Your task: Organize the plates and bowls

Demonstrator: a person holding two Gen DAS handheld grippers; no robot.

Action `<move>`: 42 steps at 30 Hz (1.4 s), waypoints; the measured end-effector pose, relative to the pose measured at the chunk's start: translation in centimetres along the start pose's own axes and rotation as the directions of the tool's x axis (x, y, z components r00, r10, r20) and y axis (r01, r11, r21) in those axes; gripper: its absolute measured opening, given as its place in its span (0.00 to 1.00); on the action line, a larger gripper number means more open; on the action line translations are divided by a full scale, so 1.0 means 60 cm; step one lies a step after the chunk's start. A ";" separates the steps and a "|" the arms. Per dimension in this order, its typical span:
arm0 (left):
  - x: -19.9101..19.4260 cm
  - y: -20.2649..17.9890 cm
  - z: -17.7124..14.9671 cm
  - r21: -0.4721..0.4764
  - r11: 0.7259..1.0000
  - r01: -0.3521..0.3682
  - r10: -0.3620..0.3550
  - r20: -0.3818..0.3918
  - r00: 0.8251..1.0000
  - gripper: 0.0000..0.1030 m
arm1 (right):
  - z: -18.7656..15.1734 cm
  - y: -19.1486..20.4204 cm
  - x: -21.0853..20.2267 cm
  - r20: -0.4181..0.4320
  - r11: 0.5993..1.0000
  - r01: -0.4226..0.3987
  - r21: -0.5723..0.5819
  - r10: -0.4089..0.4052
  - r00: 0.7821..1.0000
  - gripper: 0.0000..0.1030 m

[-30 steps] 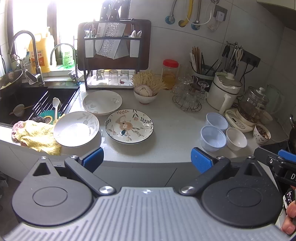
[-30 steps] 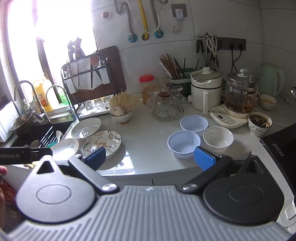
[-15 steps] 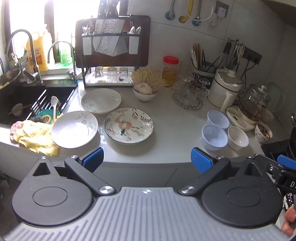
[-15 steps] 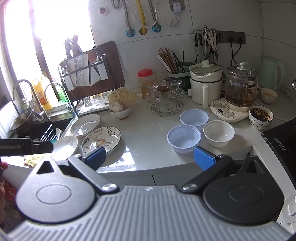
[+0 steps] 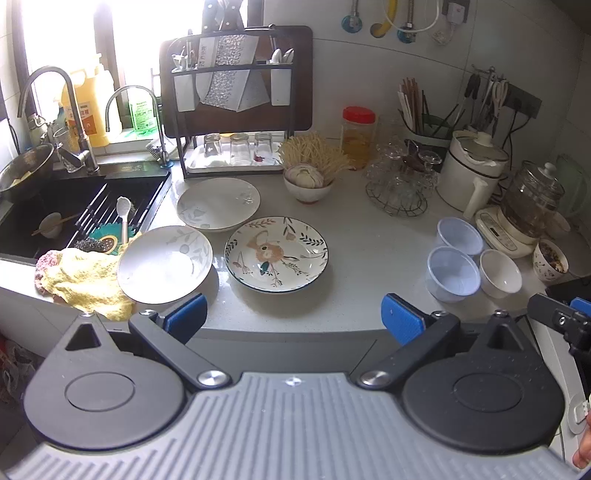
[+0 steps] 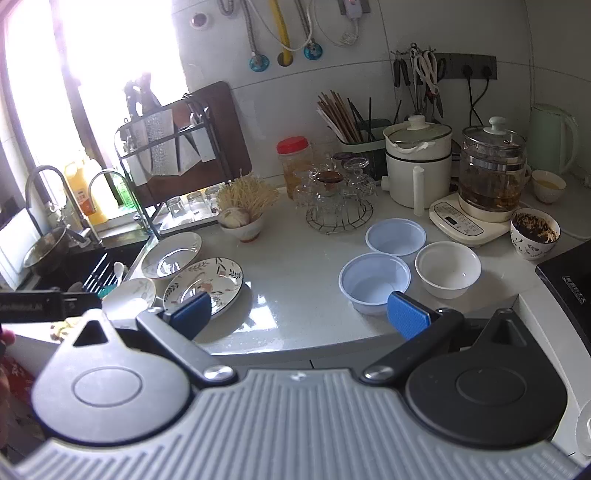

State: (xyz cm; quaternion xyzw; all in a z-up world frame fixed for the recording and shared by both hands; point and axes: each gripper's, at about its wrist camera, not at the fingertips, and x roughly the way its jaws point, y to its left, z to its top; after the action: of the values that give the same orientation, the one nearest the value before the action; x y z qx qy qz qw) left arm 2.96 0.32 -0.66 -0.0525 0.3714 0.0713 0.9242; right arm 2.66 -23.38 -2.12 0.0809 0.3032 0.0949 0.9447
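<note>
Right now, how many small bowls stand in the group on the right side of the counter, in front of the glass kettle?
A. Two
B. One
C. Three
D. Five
C: two pale blue plastic bowls and one white bowl stand close together on the counter; both grippers, left gripper and right gripper, are open and hold nothing.

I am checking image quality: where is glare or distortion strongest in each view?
Left wrist view: the window is overexposed, while the floral plate stays sharp; fisheye bends the counter edge. Right wrist view: the window washes out the upper left, and glare lies on the counter.
</note>
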 end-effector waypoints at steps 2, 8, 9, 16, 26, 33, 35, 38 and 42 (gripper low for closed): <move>0.006 0.001 -0.001 -0.007 1.000 -0.007 0.007 -0.008 1.000 0.99 | 0.003 -0.002 0.006 -0.004 1.000 0.014 -0.009 -0.014 1.000 1.00; 0.014 -0.004 -0.007 -0.038 0.999 -0.016 0.015 -0.027 1.000 0.99 | 0.012 -0.004 0.014 -0.021 1.000 0.009 -0.022 -0.010 1.000 1.00; 0.015 -0.005 -0.010 -0.043 0.999 -0.017 0.016 -0.030 0.999 0.99 | 0.012 -0.005 0.015 -0.022 1.000 0.003 -0.024 -0.004 1.000 1.00; 0.015 -0.008 -0.031 -0.056 0.998 -0.025 0.023 -0.046 0.999 0.99 | -0.011 -0.002 0.026 -0.053 1.000 -0.015 -0.026 0.014 0.999 1.00; 0.014 -0.007 -0.046 -0.043 0.999 -0.016 0.013 -0.057 0.998 0.99 | -0.014 -0.002 0.023 -0.060 0.999 -0.022 -0.024 0.020 0.998 1.00; 0.009 -0.015 -0.047 -0.048 0.999 -0.011 0.008 -0.062 0.998 0.99 | -0.016 -0.006 0.021 -0.071 0.999 -0.029 -0.017 0.028 0.997 1.00; 0.009 -0.017 -0.046 -0.045 0.999 -0.012 0.009 -0.066 0.998 0.99 | -0.017 -0.006 0.021 -0.069 0.999 -0.031 -0.016 0.030 0.997 1.00; 0.007 -0.017 -0.044 -0.042 0.999 -0.014 0.011 -0.063 0.998 0.99 | -0.017 -0.006 0.018 -0.063 0.999 -0.042 -0.020 0.041 0.997 1.00; 0.008 -0.019 -0.044 -0.042 0.999 -0.006 0.003 -0.063 0.998 0.99 | -0.017 -0.005 0.019 -0.061 0.999 -0.049 -0.023 0.047 0.997 1.00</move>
State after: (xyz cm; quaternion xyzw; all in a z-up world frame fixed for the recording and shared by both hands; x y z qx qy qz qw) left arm 1.71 -1.16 -2.87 -0.0735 0.3987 0.0796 0.9107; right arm 2.99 -23.30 -3.63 0.0734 0.3282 0.1236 0.9336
